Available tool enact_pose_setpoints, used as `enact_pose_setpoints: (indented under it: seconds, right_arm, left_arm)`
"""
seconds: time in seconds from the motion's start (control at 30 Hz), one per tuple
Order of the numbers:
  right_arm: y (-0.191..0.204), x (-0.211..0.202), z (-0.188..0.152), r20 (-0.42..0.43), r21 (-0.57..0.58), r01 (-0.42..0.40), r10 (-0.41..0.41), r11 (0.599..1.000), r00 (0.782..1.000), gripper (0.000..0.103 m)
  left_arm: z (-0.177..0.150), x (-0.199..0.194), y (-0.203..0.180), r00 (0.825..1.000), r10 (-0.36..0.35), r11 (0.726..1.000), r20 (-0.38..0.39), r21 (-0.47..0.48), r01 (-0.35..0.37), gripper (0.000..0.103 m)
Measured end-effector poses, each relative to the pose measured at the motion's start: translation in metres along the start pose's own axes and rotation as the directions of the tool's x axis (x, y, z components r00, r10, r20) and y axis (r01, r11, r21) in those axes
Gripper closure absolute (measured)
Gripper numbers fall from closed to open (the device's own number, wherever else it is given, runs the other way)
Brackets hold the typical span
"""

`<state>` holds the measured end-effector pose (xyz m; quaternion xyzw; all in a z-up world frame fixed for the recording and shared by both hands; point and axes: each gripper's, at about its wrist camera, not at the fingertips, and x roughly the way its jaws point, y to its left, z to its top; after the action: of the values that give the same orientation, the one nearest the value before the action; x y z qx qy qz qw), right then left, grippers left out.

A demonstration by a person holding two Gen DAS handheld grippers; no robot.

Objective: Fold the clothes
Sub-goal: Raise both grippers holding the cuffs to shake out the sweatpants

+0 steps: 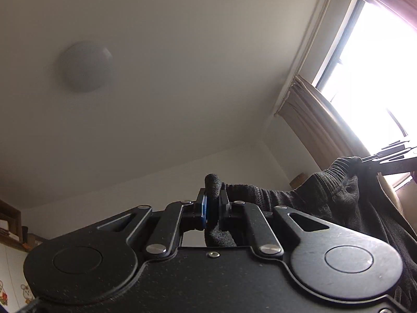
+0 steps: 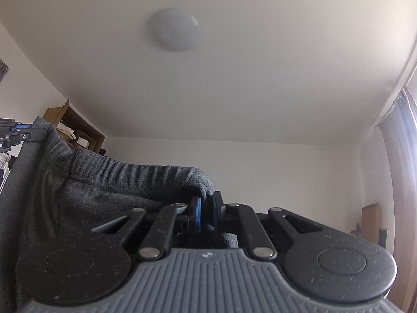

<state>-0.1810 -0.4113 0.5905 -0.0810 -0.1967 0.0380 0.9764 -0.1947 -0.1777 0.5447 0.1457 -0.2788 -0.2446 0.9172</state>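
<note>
left gripper (image 1: 212, 208) clamped on garment (image 1: 325, 203) waistband corner | right gripper (image 2: 207, 212) clamped on the other | you held it aloft, stretched between them | risk: thin bites, a tug could slip one corner

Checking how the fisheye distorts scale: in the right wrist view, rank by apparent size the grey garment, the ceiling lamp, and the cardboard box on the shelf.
1. grey garment, largest by far, though it is nearest the camera.
2. ceiling lamp.
3. cardboard box, partly hidden behind the garment, so close to the lamp; unsure.
</note>
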Motion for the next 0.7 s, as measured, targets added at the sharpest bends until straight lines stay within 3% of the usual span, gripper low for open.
enact_pose_setpoints:
  seconds: [0.13, 0.37, 0.57, 0.7]
  right_arm:
    - [-0.002, 0.040, -0.039, -0.080, 0.009, -0.001, 0.001, 1.000, 0.997, 0.095]
    - [0.002, 0.166, -0.168, -0.280, -0.002, 0.028, -0.027, 1.000, 0.960, 0.095]
    - [0.020, 0.278, -0.305, -0.441, 0.009, 0.041, -0.033, 0.999, 0.897, 0.095]
    - [0.029, 0.345, -0.407, -0.541, 0.028, 0.050, -0.027, 0.998, 0.841, 0.095]
  left_arm:
    - [-0.062, 0.052, 0.007, 0.996, -0.029, 0.999, -0.088, -0.041, 0.026, 0.095]
    - [-0.209, 0.173, 0.017, 0.961, -0.059, 0.993, -0.271, -0.116, 0.028, 0.095]
    - [-0.366, 0.283, 0.014, 0.905, -0.092, 0.990, -0.416, -0.132, 0.040, 0.095]
    - [-0.466, 0.352, 0.009, 0.852, -0.133, 0.985, -0.507, -0.165, 0.055, 0.095]
